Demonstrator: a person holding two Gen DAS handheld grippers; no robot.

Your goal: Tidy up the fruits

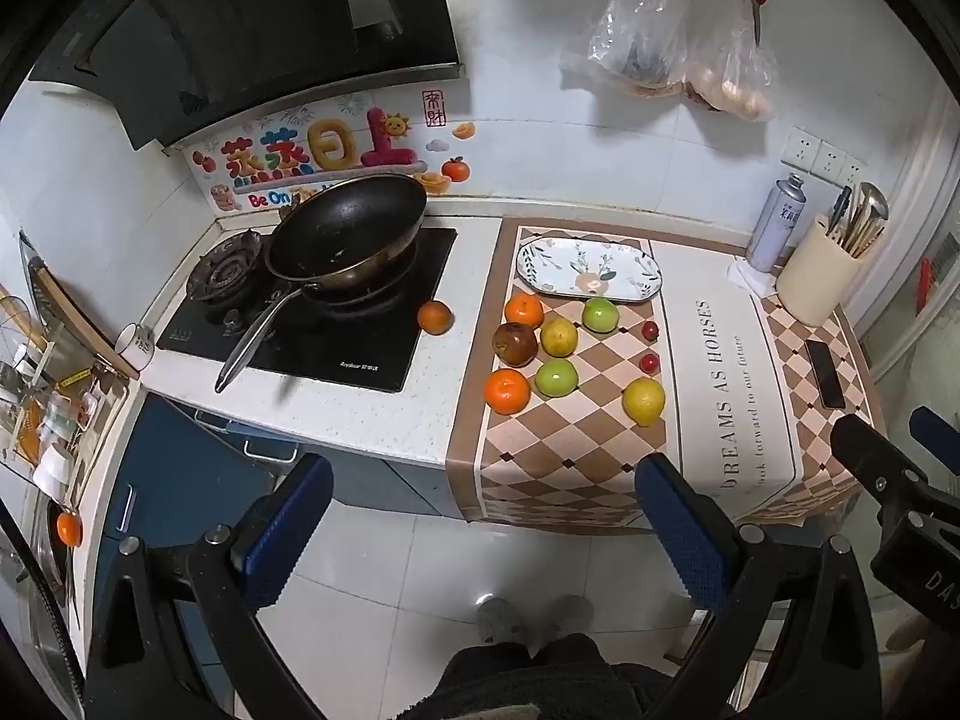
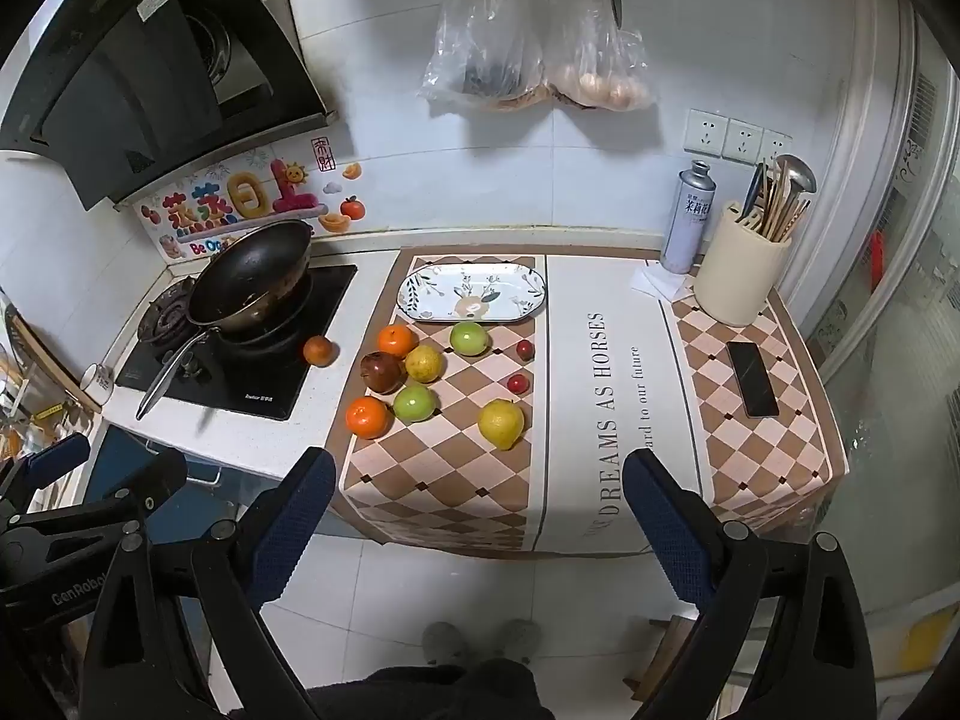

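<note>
Several fruits lie on a checkered mat [image 1: 570,438] [image 2: 432,480] on the counter: oranges [image 1: 507,391] [image 2: 367,417], green apples [image 1: 557,377] [image 2: 414,403], a dark red apple [image 1: 515,344] [image 2: 381,372], yellow fruits [image 1: 644,401] [image 2: 501,423] and small red ones [image 1: 649,362] [image 2: 517,384]. One orange [image 1: 434,317] [image 2: 317,351] lies off the mat by the stove. An oval patterned plate [image 1: 588,269] [image 2: 473,293] sits empty behind the fruits. My left gripper [image 1: 483,516] and right gripper [image 2: 479,510] are open, empty, held above the floor in front of the counter.
A wok [image 1: 345,234] [image 2: 252,282] sits on the black stove at left. A phone [image 2: 752,379], a utensil holder [image 2: 741,276] and a spray can [image 2: 690,222] stand at the right. Plastic bags [image 2: 534,60] and scissors hang on the wall.
</note>
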